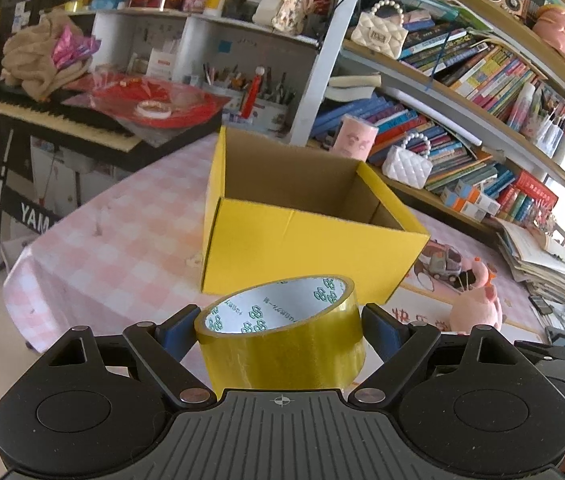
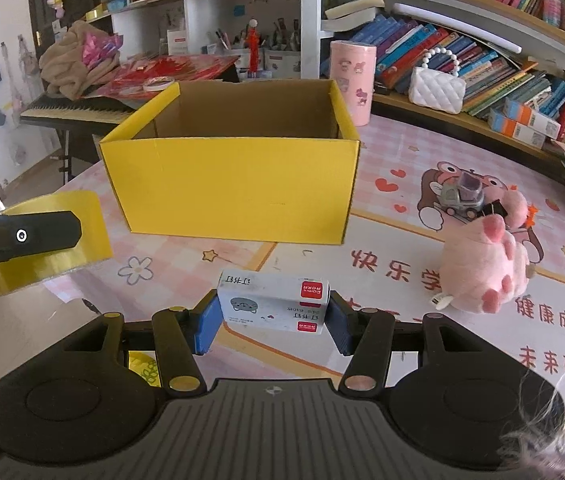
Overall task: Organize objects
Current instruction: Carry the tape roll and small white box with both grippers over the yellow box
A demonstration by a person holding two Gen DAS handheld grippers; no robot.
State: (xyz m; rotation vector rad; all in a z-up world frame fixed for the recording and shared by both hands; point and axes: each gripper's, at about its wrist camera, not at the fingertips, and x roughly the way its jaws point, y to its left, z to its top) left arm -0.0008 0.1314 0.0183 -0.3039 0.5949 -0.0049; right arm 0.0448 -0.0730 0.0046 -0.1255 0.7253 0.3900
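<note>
Left gripper clamps tape roll at lower centre, right gripper clamps staple box, yellow box mid-frame

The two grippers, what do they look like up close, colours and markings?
Both match: the left gripper and right gripper have black ribbed bodies, round black discs either side, black linkage arms with silver and brass pivot pins, blue finger pads, and a small crosshair mark at centre. No cables or sleeves show.

Right tool clamping staple box, open yellow box ahead, pink plush at right
</note>
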